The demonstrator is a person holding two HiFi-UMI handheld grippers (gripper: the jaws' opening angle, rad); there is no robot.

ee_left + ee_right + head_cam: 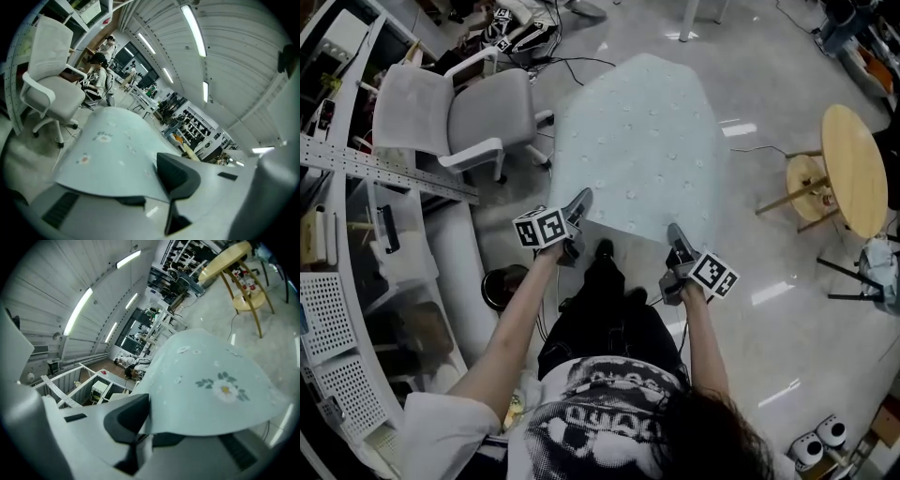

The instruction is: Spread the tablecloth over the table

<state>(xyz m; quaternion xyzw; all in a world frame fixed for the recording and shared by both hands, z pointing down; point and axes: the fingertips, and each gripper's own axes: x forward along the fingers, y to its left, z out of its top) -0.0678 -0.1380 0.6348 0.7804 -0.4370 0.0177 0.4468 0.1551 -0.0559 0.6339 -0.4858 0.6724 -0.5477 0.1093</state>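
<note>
Two grippers, one in each hand. The left gripper is clenched on the near edge of the one tablecloth. The right gripper bites the same edge further right. Each pair of jaws has cloth pinched between it. The pale cloth, printed with small daisies, billows out from the person toward twelve o'clock above the glossy floor. Beyond, one white office chair stands at ten o'clock and one round wooden table at two o'clock, both apart from the cloth.
</note>
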